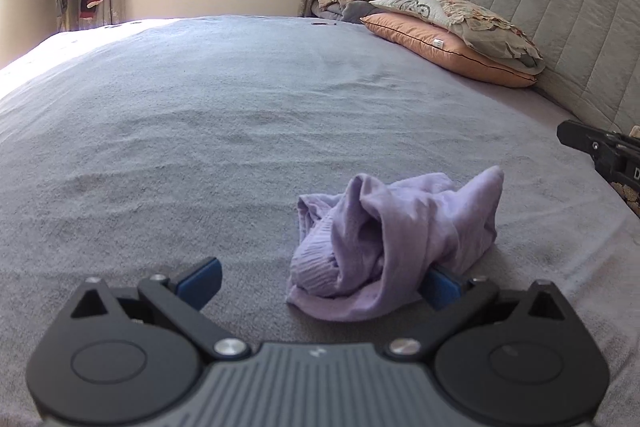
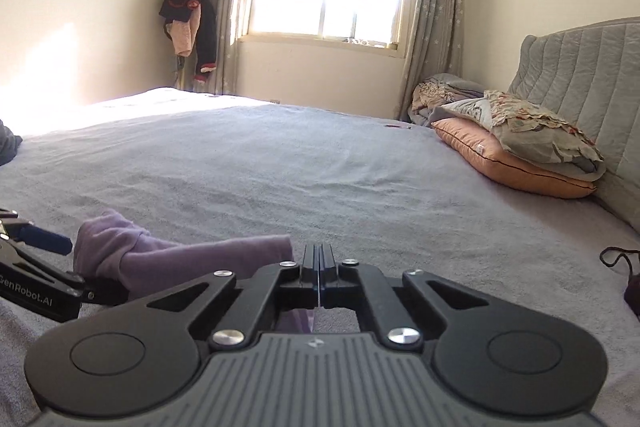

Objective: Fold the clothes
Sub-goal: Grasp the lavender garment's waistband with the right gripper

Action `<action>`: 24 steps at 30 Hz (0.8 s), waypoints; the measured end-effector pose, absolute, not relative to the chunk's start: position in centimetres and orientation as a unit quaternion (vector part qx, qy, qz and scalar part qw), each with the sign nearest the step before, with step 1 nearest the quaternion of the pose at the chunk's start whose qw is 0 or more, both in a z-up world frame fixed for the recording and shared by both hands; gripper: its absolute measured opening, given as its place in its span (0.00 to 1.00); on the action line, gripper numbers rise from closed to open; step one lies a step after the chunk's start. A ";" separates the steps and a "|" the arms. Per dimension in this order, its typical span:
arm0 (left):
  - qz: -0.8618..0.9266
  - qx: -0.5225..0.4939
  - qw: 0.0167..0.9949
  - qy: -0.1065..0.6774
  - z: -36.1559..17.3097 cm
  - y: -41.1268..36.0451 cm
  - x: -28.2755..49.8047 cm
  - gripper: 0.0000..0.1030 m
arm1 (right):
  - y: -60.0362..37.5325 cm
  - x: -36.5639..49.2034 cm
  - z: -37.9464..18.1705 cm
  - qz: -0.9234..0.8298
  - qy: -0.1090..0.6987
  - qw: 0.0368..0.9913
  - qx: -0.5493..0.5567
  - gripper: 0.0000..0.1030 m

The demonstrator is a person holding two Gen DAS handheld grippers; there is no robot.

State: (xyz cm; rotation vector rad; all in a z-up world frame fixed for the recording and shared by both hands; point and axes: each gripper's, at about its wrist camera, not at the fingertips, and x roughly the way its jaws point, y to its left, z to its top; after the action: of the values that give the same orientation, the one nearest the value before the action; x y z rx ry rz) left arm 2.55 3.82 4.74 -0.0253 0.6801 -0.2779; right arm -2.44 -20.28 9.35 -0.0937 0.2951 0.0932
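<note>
I see the crumpled lilac knit garment [image 1: 394,247] bunched on the grey bed sheet [image 1: 200,131]. My left gripper [image 1: 320,277] is spread wide around its near edge; my right gripper [image 2: 319,259] is clenched, whether on cloth I cannot tell.

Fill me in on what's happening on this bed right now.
A person with a handheld gripper in each hand is about to fold a crumpled lavender garment lying on the grey bed. The left gripper is wide open, low at the near edge of the heap, with one blue pad tucked under the cloth. The right gripper has its fingers shut beside the garment; whether it pinches any fabric cannot be told. Nothing is folded yet.
</note>
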 end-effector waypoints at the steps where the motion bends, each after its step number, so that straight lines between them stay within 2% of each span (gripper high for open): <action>1: -0.135 -0.015 0.932 0.336 4.6 3.8 2.7 1.00 | -20.8 -2.1 9.4 0.045 0.161 0.985 -0.041 0.01; 3: -0.133 -0.025 0.932 0.336 4.7 4.0 2.6 1.00 | -21.8 -1.4 9.4 0.044 0.194 0.980 -0.032 0.08; 5: -0.133 -0.035 0.932 0.334 4.9 4.2 2.5 1.00 | -22.6 -0.4 8.4 0.030 0.236 0.971 -0.011 0.33; 6: -0.133 -0.036 0.932 0.335 5.0 4.4 2.7 1.00 | -23.0 0.0 7.8 0.029 0.255 0.966 0.012 0.50; 10: -0.120 -0.050 0.936 0.327 5.4 5.7 3.2 1.00 | -23.5 2.4 5.6 0.070 0.316 0.939 0.116 0.53; 13: -0.111 -0.101 0.927 0.344 5.1 7.4 3.9 1.00 | -21.7 3.3 4.9 0.127 0.340 0.925 0.107 0.57; 15: -0.122 -0.135 0.915 0.361 4.7 8.1 4.2 1.00 | -20.5 3.6 4.6 0.140 0.336 0.928 0.074 0.57; 16: -0.125 -0.146 0.911 0.365 4.6 8.3 4.3 1.00 | -19.7 3.6 4.5 0.150 0.330 0.930 0.055 0.52; 17: -0.123 -0.149 0.912 0.361 4.8 8.5 4.2 1.00 | -19.0 3.5 4.5 0.160 0.324 0.932 0.036 0.43; 18: -0.122 -0.151 0.913 0.358 4.9 8.7 4.2 1.00 | -18.4 3.1 4.8 0.166 0.315 0.934 0.017 0.04; 21: -0.116 -0.173 0.915 0.347 5.4 9.6 4.1 1.00 | -17.6 1.2 7.2 0.178 0.246 0.952 -0.026 0.02; 24: -0.111 -0.217 0.904 0.351 5.2 10.7 4.3 1.00 | -18.8 -0.9 11.2 0.171 0.147 0.974 -0.010 0.02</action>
State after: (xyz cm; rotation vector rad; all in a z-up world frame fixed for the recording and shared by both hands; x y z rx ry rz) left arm 4.30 10.72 5.16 -0.4476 0.7249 -0.2297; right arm -0.93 -18.80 11.23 -0.0210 0.2969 0.3445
